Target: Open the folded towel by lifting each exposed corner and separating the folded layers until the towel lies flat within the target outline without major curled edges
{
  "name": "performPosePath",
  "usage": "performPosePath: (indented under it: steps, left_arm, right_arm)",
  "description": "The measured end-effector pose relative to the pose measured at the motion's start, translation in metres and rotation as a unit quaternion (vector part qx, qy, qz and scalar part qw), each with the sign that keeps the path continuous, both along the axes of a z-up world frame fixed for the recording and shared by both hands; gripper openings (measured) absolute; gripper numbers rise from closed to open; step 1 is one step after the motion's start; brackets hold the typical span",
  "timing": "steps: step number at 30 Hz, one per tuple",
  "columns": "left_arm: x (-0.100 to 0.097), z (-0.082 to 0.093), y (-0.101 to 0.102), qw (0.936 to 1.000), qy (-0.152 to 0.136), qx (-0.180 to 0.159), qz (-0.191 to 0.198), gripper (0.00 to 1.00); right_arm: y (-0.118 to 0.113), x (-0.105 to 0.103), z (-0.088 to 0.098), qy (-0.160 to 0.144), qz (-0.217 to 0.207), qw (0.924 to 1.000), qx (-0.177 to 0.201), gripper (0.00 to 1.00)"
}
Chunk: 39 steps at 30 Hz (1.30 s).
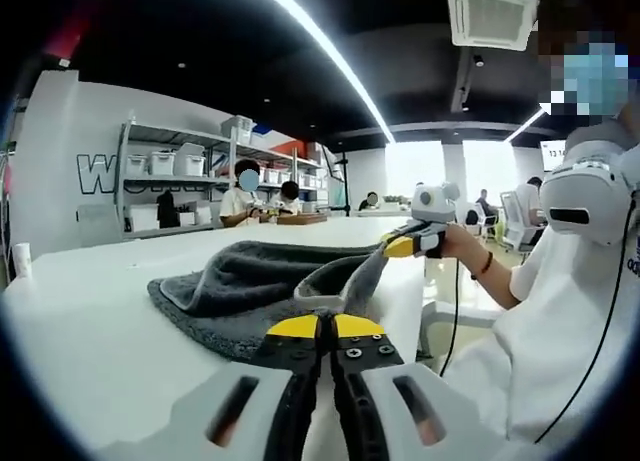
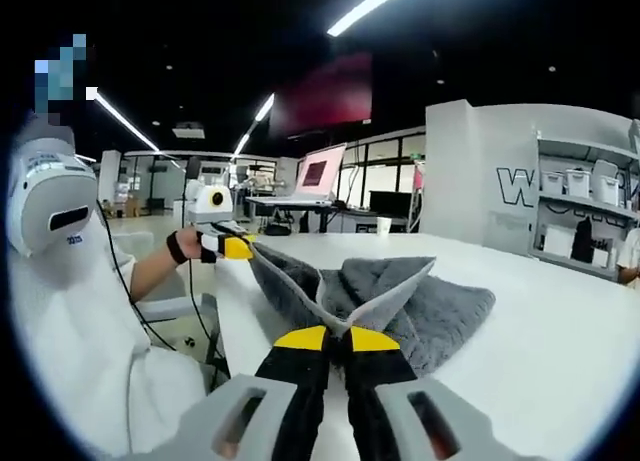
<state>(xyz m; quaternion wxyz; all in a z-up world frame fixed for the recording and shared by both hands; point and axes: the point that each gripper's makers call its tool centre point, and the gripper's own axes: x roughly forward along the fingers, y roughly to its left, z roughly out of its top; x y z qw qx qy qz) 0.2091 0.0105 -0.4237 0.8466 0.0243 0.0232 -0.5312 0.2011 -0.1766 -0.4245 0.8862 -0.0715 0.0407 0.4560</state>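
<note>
A grey towel [image 1: 265, 286] lies on a white table [image 1: 90, 351] near its front edge, where a seated person works it with two hand-held grippers. The left gripper [image 1: 322, 328] is clenched on one corner at the edge nearest the person; in the right gripper view it is seen at a distance [image 2: 232, 247], pulling a layer taut. The right gripper [image 2: 337, 338] pinches the other near corner, its jaws closed on the cloth, and appears in the left gripper view [image 1: 403, 246] with the fabric drawn up to it. Between the two grips the upper layer rises in a peaked fold, while the rest sits rumpled on the table, part of it still doubled over. The towel looks soft, thick and limp, light enough to lift by its hems yet prone to sag and curl; the bound corners seem the surest hold. No target outline can be made out.
</note>
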Motion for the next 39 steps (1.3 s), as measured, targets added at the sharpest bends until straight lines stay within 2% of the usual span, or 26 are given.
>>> performPosePath:
  steps: [9, 17, 20, 24, 26, 32, 39]
  left_arm:
    - [-0.002, -0.008, 0.002, 0.9998, 0.01, 0.01, -0.015, 0.01]
    - [-0.015, -0.024, -0.003, 0.9969, 0.009, 0.062, -0.049, 0.01]
    - [-0.016, -0.03, -0.005, 0.9954, 0.006, 0.082, -0.049, 0.02]
    - [-0.017, -0.033, -0.004, 0.9948, 0.01, 0.088, -0.052, 0.02]
    - [-0.02, -0.033, -0.003, 0.9938, 0.0, 0.097, -0.055, 0.02]
    - [-0.022, -0.036, -0.002, 0.992, -0.004, 0.109, -0.064, 0.04]
    - [-0.032, -0.035, -0.002, 0.9892, -0.014, 0.118, -0.086, 0.11]
  right_arm:
    - [0.0, -0.003, -0.009, 0.013, 0.019, 0.9997, -0.008, 0.0]
    - [0.0, -0.008, -0.018, 0.024, 0.031, 0.9988, -0.03, 0.0]
    - [0.002, -0.013, -0.023, 0.02, 0.044, 0.9975, -0.052, 0.0]
    - [0.003, -0.015, -0.026, 0.026, 0.052, 0.9968, -0.055, 0.0]
    - [0.003, -0.016, -0.027, 0.026, 0.055, 0.9965, -0.058, 0.0]
    - [0.003, -0.02, -0.029, 0.014, 0.062, 0.9946, -0.082, 0.02]
    - [0.001, -0.025, -0.029, 0.0, 0.068, 0.9916, -0.11, 0.11]
